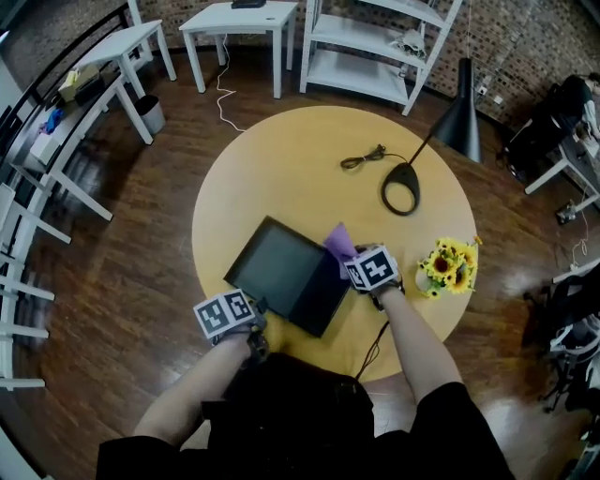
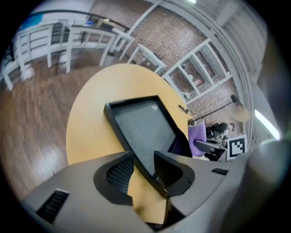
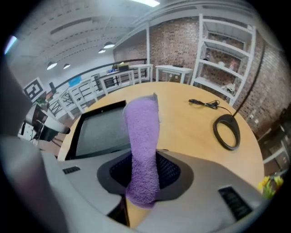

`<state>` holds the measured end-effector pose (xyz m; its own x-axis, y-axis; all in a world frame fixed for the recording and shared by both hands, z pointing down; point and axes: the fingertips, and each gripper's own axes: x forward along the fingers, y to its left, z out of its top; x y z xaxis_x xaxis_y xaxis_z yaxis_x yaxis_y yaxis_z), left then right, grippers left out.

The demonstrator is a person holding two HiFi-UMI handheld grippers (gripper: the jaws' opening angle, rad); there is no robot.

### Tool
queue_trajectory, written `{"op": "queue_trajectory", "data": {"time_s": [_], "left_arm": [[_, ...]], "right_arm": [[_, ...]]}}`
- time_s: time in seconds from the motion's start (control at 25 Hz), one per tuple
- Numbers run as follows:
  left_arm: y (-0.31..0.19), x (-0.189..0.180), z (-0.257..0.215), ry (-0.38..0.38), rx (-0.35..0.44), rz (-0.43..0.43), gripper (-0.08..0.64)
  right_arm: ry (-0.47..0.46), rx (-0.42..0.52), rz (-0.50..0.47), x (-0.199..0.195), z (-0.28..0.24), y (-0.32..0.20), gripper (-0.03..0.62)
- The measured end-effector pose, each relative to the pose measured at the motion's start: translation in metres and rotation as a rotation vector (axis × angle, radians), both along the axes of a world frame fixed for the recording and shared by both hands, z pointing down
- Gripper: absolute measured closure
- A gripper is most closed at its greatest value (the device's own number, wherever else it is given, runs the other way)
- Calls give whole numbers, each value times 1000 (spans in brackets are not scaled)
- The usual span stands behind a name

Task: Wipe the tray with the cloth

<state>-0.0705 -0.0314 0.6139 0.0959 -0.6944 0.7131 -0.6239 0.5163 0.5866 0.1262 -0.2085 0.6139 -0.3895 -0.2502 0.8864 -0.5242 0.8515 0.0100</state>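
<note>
The left gripper [image 2: 144,166], seen in its own view, has its jaws partly apart astride the near rim of the dark tray [image 2: 141,123]. The rim runs between the two pads, and a strip of yellow bench shows between one pad and the tray's edge, so the jaws are not clamped on it. The right gripper [image 3: 143,170] has its jaws closed on the purple cloth [image 3: 142,136], which stands up from between the pads in a thick fold and leans over the tray [image 3: 97,129].

From the head view, the tray [image 1: 281,272] lies on the near half of the round yellow bench [image 1: 300,169], turned corner-on to the person. The left gripper [image 1: 251,314] is at its near left edge and the right gripper [image 1: 356,264] at its right corner, with the cloth [image 1: 339,241] raised just above that corner.

Farther back on the bench are the ring-shaped base of a black lamp [image 1: 401,187] and a coiled cable [image 1: 361,159]. A bunch of sunflowers [image 1: 448,264] sits at the right edge, just beside the right gripper.

Around the bench the room has a dark wooden floor [image 1: 141,234], white side tables [image 1: 239,23], a white shelving unit [image 1: 375,47] and a brick wall behind.
</note>
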Motion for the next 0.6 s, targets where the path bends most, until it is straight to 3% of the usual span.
{"op": "queue_trajectory", "data": {"time_s": [0.16, 0.24, 0.44, 0.6], "left_arm": [[-45, -52, -26, -309, 78, 246, 420], [-68, -70, -23, -394, 87, 360, 416], [-103, -55, -4, -284, 97, 628, 373], [-114, -27, 10, -295, 113, 863, 351]], "right_arm": [[-126, -54, 238, 10, -17, -5, 476], [-177, -96, 369, 25, -17, -5, 476], [-246, -184, 663, 61, 3, 10, 471], [-244, -258, 803, 61, 34, 33, 445]]}}
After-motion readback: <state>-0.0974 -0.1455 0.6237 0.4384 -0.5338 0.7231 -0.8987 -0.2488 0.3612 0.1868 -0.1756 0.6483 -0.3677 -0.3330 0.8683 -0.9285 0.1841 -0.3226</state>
